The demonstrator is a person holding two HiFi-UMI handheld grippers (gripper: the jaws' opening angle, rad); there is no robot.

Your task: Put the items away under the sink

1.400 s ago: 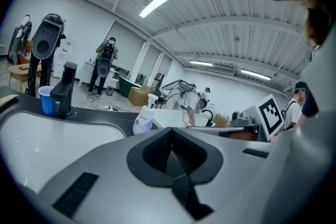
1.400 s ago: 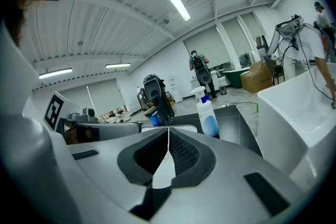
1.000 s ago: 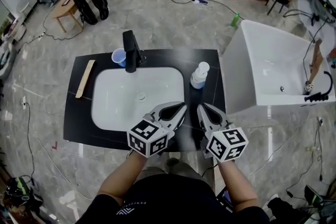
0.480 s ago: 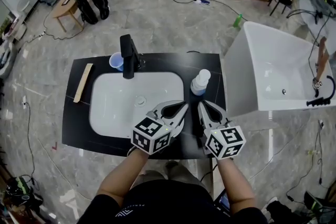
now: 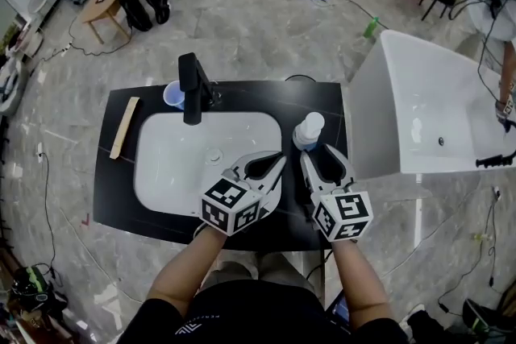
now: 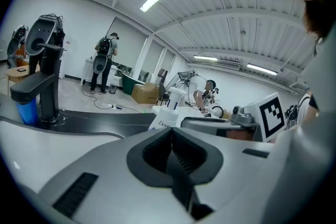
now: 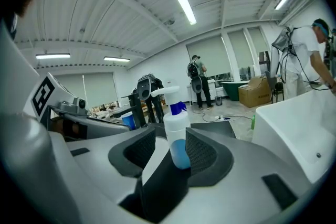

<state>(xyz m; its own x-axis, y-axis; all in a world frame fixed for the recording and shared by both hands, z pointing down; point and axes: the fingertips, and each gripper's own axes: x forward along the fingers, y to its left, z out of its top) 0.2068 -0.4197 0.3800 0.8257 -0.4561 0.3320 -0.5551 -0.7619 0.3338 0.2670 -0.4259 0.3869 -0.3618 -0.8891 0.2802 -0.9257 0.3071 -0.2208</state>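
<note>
- Head view: since a second ago both my grippers have crept across the black counter [image 5: 113, 189] from its front edge toward the back. My right gripper [image 5: 319, 154] now noses up just beside the spray bottle [image 5: 307, 130].
- Head view: the bottle stands upright on the counter strip between the white basin [image 5: 173, 165] and the counter's right edge. My left gripper [image 5: 275, 164] lies over the basin's front right corner.
- Left gripper view: my left gripper [image 6: 171, 134] has its jaws pressed together with nothing in them. The bottle [image 6: 164, 117] shows beyond the tips, and the black faucet [image 6: 42, 86] stands at the back edge.
- Right gripper view: my right gripper [image 7: 170, 135] has just been opening, and its jaws stand partly apart. The bottle [image 7: 176, 126] (white, blue liquid low in it) sits in the gap between the ribbed pads [image 7: 201, 152]; I see no squeeze on it, so nothing is gripped.
</note>
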